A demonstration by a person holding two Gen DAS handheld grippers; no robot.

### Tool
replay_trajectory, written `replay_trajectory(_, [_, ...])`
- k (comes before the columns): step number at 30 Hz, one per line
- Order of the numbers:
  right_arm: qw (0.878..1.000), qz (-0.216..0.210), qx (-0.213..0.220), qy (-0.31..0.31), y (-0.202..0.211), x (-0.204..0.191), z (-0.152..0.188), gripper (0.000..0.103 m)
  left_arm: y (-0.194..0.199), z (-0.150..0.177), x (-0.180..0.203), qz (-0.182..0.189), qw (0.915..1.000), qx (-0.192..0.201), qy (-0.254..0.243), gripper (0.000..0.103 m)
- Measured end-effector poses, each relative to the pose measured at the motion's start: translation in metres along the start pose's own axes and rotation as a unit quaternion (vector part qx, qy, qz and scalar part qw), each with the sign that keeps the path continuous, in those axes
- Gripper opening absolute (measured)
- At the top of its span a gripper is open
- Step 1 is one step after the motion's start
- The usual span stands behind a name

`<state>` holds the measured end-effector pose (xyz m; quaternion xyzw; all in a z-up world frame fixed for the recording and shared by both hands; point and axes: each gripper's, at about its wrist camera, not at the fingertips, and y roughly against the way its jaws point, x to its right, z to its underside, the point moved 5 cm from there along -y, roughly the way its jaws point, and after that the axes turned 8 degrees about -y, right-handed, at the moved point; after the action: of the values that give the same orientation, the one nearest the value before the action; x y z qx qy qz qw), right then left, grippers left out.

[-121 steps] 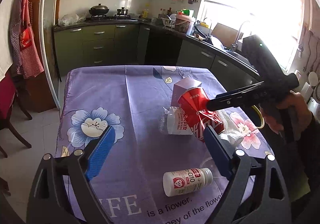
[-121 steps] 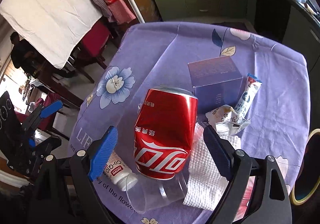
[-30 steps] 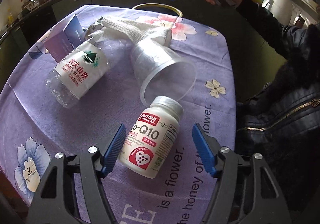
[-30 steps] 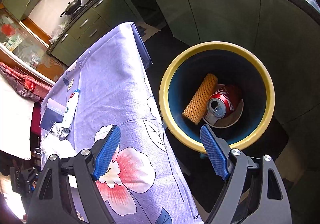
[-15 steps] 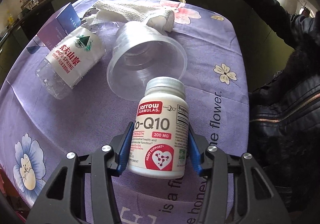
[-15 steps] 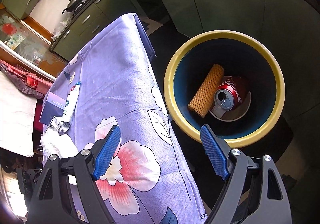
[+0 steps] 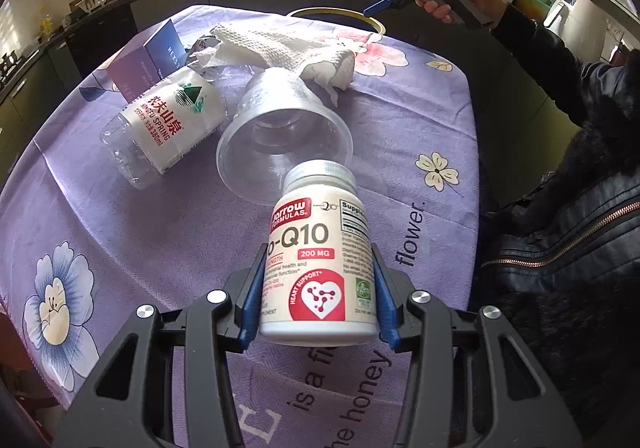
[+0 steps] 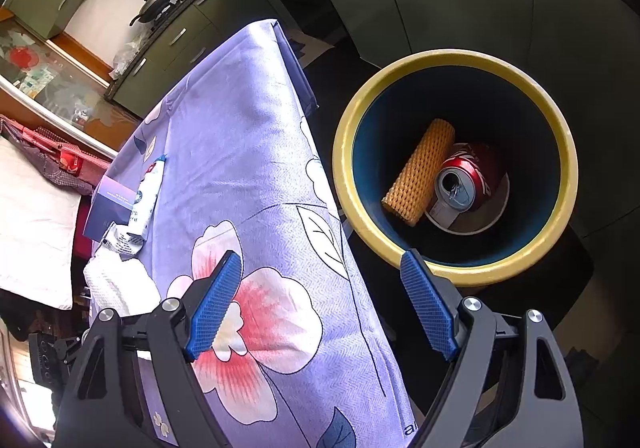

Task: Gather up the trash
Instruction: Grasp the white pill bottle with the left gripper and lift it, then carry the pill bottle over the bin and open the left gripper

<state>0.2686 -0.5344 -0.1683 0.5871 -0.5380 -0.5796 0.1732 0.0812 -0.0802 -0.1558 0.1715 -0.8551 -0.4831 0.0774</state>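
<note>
A white Co-Q10 pill bottle (image 7: 316,216) sits lifted off the purple tablecloth (image 7: 120,232), cap pointing away, with my left gripper (image 7: 318,250) shut on its sides. Behind it lie a clear plastic cup (image 7: 284,136), a crushed water bottle (image 7: 168,124), a white paper towel (image 7: 288,48) and a purple box (image 7: 148,60). My right gripper (image 8: 320,256) stands open and empty over the table's edge beside the yellow-rimmed bin (image 8: 560,136). Inside the bin lie a red can (image 8: 476,168) and a yellow foam net (image 8: 420,172).
A sachet (image 8: 150,192) and torn wrapper (image 8: 124,242) lie by the box (image 8: 108,208). The bin's rim (image 7: 332,13) shows past the table's far edge, under the hand-held right gripper (image 7: 384,2). A person's dark jacket (image 7: 580,228) fills the right side. Kitchen counters ring the room.
My left gripper's pads closed onto the pill bottle and raised it off the cloth. The right gripper stayed open by the bin, drifting slightly toward the table.
</note>
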Motion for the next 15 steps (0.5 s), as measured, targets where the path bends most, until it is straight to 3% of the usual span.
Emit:
replay_trajectory(8, [1.0, -0.003, 0.013, 0.002, 0.011, 0.004, 0.003, 0.081, 0.028, -0.025, 0.007, -0.003, 0.9997, 0.023, 0.0, 0.045])
replay_trajectory(15, [0.999, -0.013, 0.039, 0.001, 0.034, 0.02, 0.004, 0.081, 0.04, -0.094, -0.003, -0.002, 0.9986, 0.051, 0.009, 0.045])
